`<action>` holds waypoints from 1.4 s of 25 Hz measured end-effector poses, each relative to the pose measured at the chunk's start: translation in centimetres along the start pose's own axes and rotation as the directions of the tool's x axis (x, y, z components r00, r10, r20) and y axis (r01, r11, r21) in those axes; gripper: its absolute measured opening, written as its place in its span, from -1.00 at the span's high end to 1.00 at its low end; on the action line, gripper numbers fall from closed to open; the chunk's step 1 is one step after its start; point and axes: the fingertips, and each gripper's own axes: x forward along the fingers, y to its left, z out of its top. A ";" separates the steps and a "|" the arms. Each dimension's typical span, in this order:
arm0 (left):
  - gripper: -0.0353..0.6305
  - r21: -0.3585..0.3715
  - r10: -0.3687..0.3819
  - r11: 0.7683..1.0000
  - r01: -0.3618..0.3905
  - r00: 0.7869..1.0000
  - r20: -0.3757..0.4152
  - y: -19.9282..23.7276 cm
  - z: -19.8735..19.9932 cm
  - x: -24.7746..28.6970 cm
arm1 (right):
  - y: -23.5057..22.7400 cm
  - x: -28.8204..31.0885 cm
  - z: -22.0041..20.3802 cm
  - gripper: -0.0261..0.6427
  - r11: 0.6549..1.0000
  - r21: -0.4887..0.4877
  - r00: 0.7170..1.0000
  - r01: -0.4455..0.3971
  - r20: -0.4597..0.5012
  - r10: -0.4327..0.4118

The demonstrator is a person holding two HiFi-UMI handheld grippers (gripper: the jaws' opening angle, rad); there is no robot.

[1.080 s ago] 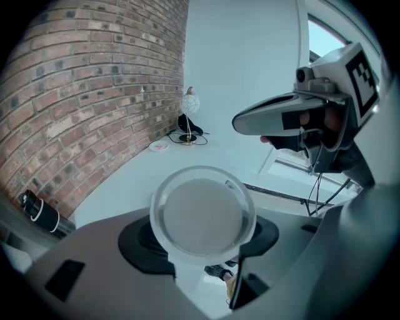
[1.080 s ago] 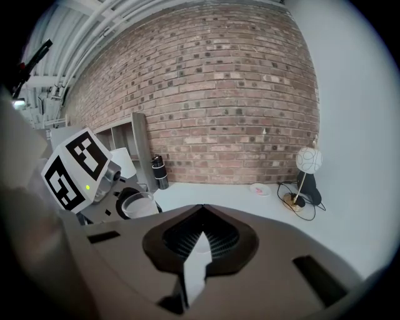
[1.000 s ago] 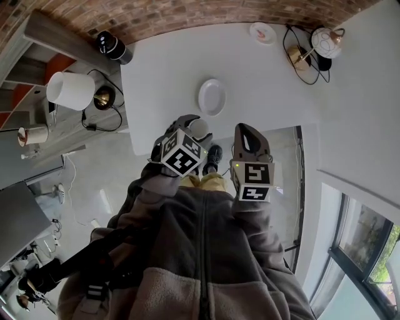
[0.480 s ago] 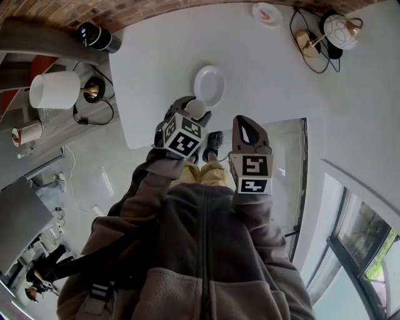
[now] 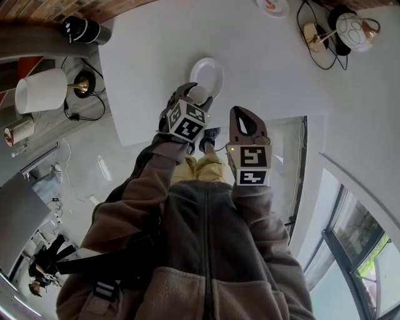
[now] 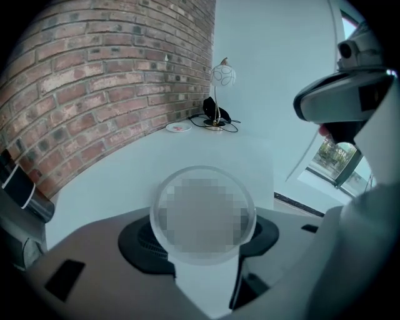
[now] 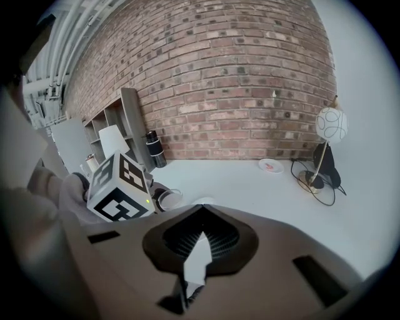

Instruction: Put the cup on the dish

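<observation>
Left claw [image 5: 189, 100] clamps the clear round plastic cup [image 6: 203, 215], just short of the white round dish [image 5: 211, 69] ahead; setting it down is not yet done. Right claw [image 7: 199, 247], pressed together, holds nothing.

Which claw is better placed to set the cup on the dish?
The left claw: it holds the cup close to the dish. The right claw is shut, empty, farther back.

The table [image 5: 269, 75] lies bare round the dish [image 5: 210, 66], which is open from above; the lamp [image 5: 353, 29] stands at the far right corner, a small saucer [image 5: 274, 6] near it, both well apart from the dish.
</observation>
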 end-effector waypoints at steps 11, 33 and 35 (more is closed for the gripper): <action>0.12 -0.016 -0.008 1.000 0.007 0.999 -0.033 0.1 -1.7 4.5 | -1.1 1.9 -2.0 0.92 1.000 0.006 0.998 -0.024 -0.055 0.024; 0.12 -0.010 -0.011 1.000 0.010 0.997 -0.083 0.7 -2.0 8.5 | -3.9 2.4 -4.1 0.92 0.998 0.054 0.994 -0.011 -0.104 0.017; 0.12 -0.006 -0.008 1.000 0.008 0.996 -0.085 0.7 -2.1 8.7 | -3.8 2.4 -4.0 0.92 0.998 0.053 0.995 -0.017 -0.102 0.023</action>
